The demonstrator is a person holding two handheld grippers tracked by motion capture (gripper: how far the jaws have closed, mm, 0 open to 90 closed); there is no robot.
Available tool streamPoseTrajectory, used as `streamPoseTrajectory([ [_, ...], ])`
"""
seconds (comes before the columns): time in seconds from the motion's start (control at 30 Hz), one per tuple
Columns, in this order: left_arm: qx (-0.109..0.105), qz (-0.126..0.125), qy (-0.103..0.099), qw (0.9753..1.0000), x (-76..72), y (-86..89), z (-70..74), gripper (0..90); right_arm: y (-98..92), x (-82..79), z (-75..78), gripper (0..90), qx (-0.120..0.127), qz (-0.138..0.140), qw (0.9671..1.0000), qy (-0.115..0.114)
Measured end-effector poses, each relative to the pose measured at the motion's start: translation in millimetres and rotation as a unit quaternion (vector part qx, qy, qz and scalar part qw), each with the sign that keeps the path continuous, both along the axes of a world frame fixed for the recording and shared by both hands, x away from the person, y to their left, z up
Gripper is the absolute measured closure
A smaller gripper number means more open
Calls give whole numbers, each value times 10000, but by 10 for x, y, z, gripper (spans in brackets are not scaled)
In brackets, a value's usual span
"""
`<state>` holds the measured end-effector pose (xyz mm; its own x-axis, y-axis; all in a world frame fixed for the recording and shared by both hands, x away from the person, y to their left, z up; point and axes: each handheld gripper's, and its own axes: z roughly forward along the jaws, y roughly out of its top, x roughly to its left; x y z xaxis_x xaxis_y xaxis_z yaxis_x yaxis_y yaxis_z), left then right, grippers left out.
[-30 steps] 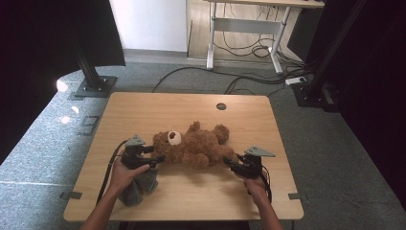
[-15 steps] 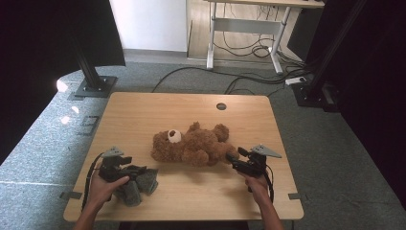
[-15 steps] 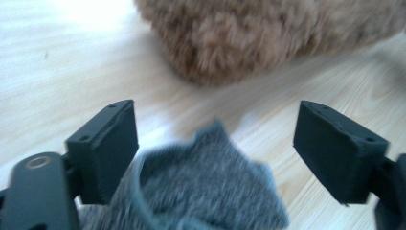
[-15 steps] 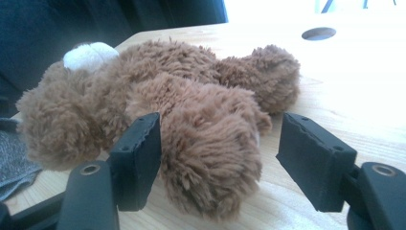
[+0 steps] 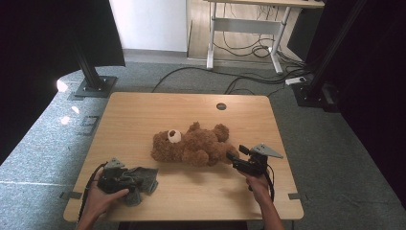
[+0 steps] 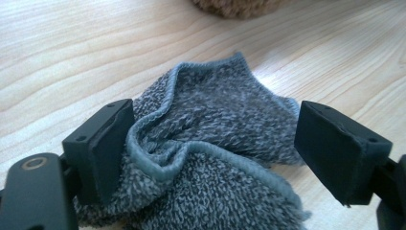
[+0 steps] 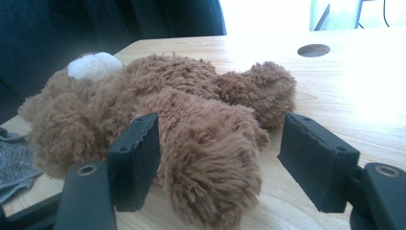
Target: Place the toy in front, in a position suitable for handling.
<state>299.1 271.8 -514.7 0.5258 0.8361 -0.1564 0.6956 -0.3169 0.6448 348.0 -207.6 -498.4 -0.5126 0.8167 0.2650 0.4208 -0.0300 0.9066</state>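
High view: teddy bear [image 5: 194,146] lies on its side mid-table, white muzzle facing the far edge; grey cloth [image 5: 139,179] sits crumpled near-left of the bear, well apart from it.
Task read: looks like taking the cloth garment off the bear, or putting it on; cannot tell which from this moment alone.
Done: cloth and bear are separate, bear is bare.
Left: judged, cloth needs either setting down flat or carrying to the bear; bear's leg not yet clamped.
Left gripper [image 6: 206,143]: jaws spread wide with the cloth bunched between them, left pad touching the fabric, right pad clear of it, so no real grip.
Right gripper [image 7: 218,158]: jaws apart, straddling the bear's near leg, left pad brushing the fur, right pad off it.
Cloth look: grey fleecy knit, bound hem, folded over itself into ridges.
Bear look: brown shaggy plush, limbs splayed, soft and floppy.
Table [image 5: 143,110]: light wood, cable hole beyond the bear.
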Motion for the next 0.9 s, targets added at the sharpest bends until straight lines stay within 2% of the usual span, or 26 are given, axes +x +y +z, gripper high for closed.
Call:
streamPoseTrajectory([
  [0.07, 234, 28, -31, 9997, 1, -24, -47, 166, 4, 3, -8, 303, -23, 12, 10000, 3],
  [0.2, 399, 66, -95, 9991, 4, -52, -82, 198, -10, -3, -6, 305, -4, -6, 10000, 3],
  [0.27, 670, 90, -234, 9974, -18, -95, -132, 219, -18, -5, -6, 305, 1, -11, 10000, -2],
  [0.3, 670, 90, -234, 9974, -18, -95, -132, 231, -18, -5, -6, 305, 1, -11, 10000, -2],
  [0.33, 784, 97, -307, 9964, -32, -116, -145, 231, -17, -6, -6, 306, 4, -19, 10000, -3],
  [0.37, 978, 89, -408, 9943, -52, -143, -154, 268, -14, -7, -5, 307, 2, -16, 10000, 2],
  [0.5, 1045, 128, -446, 9934, -52, -122, -145, 379, 6, -7, -11, 309, -18, -21, 10000, 20],
  [0.6, 1025, 166, -483, 9934, -52, -107, -145, 477, 14, -1, -24, 312, -44, -32, 10000, 47],
  [0.63, 1014, 176, -511, 9934, -53, -100, -147, 477, 14, -1, -24, 312, -44, -32, 10000, 47],
  [0.7, 988, 186, -534, 9935, -48, -89, -143, 538, 14, 3, -33, 313, -58, -41, 10000, 69],
  [0.77, 891, 178, -564, 9943, -36, -76, -142, 618, 5, 13, -44, 315, -47, -92, 9999, 107],
  [0.83, 848, 166, -556, 9947, -32, -68, -139, 657, 1, 15, -46, 316, -35, -108, 9999, 118],
  [0.9, 695, 177, -529, 9960, -18, -41, -135, 684, -13, 18, -49, 317, 7, -157, 9998, 147],
])
